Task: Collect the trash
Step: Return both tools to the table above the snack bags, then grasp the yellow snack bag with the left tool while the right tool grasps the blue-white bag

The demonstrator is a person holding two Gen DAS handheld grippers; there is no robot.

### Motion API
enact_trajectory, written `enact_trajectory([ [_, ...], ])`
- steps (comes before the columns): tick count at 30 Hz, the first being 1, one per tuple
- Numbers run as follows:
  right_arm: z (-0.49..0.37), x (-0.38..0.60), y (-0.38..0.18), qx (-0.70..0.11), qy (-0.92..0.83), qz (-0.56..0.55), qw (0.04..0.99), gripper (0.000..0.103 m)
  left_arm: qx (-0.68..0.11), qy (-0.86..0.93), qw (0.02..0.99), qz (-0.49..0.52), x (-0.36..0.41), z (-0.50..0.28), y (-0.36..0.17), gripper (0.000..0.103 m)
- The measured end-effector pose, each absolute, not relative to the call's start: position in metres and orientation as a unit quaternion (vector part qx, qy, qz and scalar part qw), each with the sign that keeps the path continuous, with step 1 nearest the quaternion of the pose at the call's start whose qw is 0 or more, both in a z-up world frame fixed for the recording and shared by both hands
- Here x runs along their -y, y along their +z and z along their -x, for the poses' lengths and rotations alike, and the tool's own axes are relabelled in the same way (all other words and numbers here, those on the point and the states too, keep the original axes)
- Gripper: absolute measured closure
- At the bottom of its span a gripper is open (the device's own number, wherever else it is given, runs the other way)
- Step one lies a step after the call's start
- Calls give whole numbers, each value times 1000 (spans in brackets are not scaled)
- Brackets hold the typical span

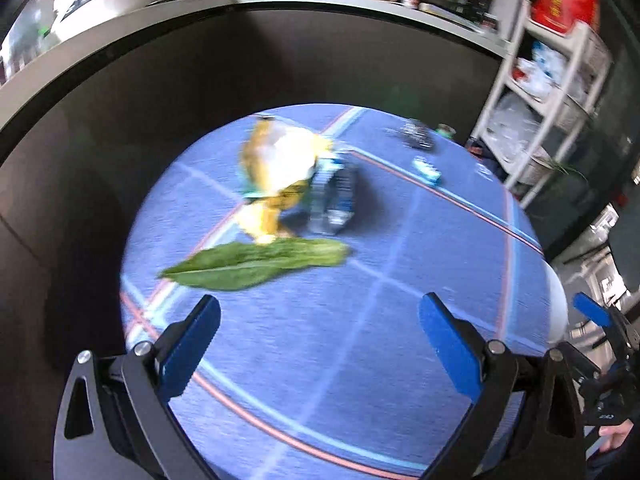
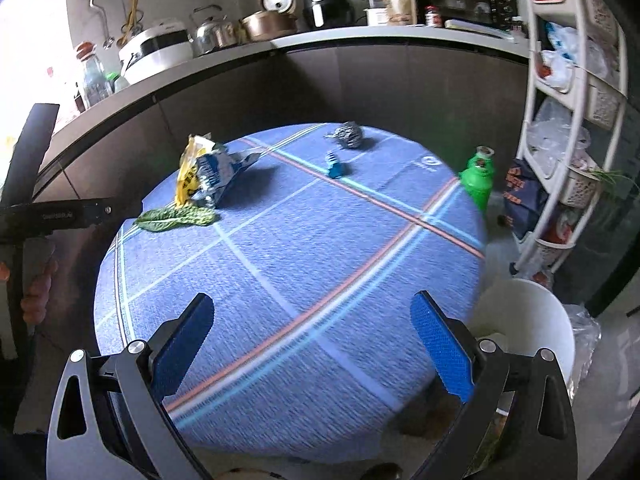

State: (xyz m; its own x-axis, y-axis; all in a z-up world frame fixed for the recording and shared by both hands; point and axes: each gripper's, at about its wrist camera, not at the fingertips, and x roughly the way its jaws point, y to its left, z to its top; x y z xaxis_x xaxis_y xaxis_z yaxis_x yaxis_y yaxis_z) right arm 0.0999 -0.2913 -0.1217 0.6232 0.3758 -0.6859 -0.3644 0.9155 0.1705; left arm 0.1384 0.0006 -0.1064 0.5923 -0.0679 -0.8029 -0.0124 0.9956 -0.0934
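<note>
While both grippers hang wide-jawed and empty, left gripper (image 1: 320, 344) faces the leaf (image 1: 256, 264) at frame centre; right gripper (image 2: 314, 344) overlooks the table (image 2: 280, 300), bucket (image 2: 528, 320) lower right.

a leaf (image 2: 176, 216) is lying on the table (image 2: 300, 280), touching the crumpled bags (image 2: 208, 172) behind it. a bucket (image 2: 528, 320) is standing right of the table.
</note>
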Motion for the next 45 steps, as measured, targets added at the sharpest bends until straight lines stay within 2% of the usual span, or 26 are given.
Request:
enact_trajectory([
  [10, -150, 215, -119, -395, 263, 8, 880, 11, -441, -20, 894, 76, -52, -151, -109, 7],
  [12, -165, 196, -119, -400, 272, 10, 875, 28, -441, -24, 894, 79, -57, -155, -110, 11],
  [15, -187, 171, -124, -413, 286, 0, 865, 37, -438, -31, 894, 83, -65, -163, -112, 15],
  [26, -248, 102, -148, -433, 282, 5, 856, 54, -428, -70, 897, 82, -79, -193, -119, 19],
  [28, -256, 98, -152, -436, 277, 3, 856, 60, -428, -84, 897, 74, -75, -201, -122, 19],
  [30, -263, 101, -156, -442, 264, -1, 857, 95, -426, -93, 897, 66, -71, -208, -124, 19],
  [32, -262, 109, -156, -438, 259, -11, 861, 98, -427, -102, 897, 57, -65, -218, -129, 19],
  [36, -250, 129, -149, -421, 244, -8, 874, 98, -440, -112, 889, 50, -54, -239, -145, 31],
  [40, -233, 152, -142, -412, 233, -16, 881, 98, -451, -96, 886, 40, -47, -257, -159, 32],
  [45, -203, 176, -134, -399, 216, -23, 891, 98, -458, -94, 881, 75, -54, -268, -166, 32],
])
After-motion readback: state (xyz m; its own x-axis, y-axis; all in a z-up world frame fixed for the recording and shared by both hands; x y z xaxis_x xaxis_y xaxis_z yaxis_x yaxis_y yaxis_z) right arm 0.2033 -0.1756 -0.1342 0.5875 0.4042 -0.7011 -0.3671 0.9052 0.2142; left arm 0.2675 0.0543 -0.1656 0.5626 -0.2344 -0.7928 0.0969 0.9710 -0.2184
